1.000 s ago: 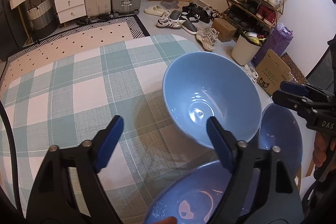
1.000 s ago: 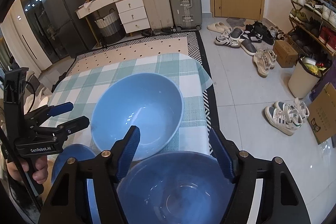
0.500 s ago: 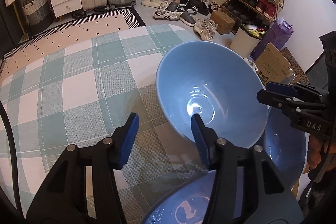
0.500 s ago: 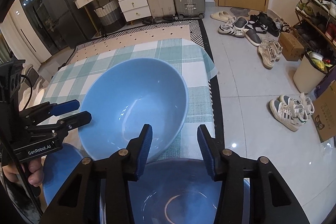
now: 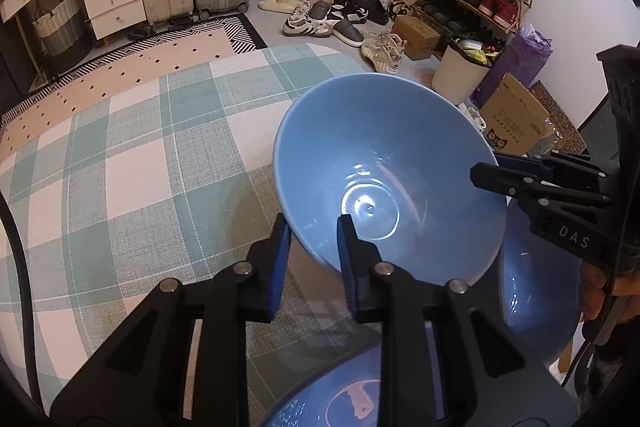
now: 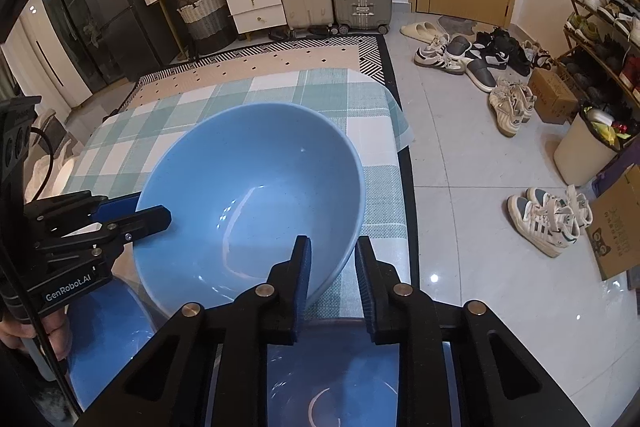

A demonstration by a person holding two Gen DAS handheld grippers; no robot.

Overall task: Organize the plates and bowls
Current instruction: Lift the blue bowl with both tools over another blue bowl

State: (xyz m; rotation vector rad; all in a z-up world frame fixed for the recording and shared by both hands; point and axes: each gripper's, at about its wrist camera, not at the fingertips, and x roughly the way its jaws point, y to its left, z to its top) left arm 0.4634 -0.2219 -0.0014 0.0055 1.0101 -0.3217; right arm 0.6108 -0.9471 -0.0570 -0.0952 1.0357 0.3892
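Left wrist view: the left gripper [image 5: 310, 227] fills the lower frame, its jaws shut on the near rim of the large blue bowl [image 5: 384, 175], one blue pad outside the wall and the other inside. Right wrist view shows the same on the opposite side: the right gripper [image 6: 332, 251] sits at lower centre, its jaws pinching the bowl's [image 6: 256, 195] rim at the lower right of the bowl. So the bowl lies straight ahead of both pairs of jaws and between the two hands, each equally near, one on each side of the rim. It is round, so it has no long axis; its mouth faces up and appears tipped slightly toward the cameras.

Just nearer than the held bowl, at the bottom edge of each view, are two more blue dishes: one under the left gripper [image 5: 360, 399] and one under the right gripper [image 6: 340, 379]; whether they are plates or shallow bowls is hard to tell. Beyond the bowl stretches the checked tablecloth [image 5: 132, 163], bare toward the upper left. My judgement: the next move is a two-handed lift, keeping the rim level.
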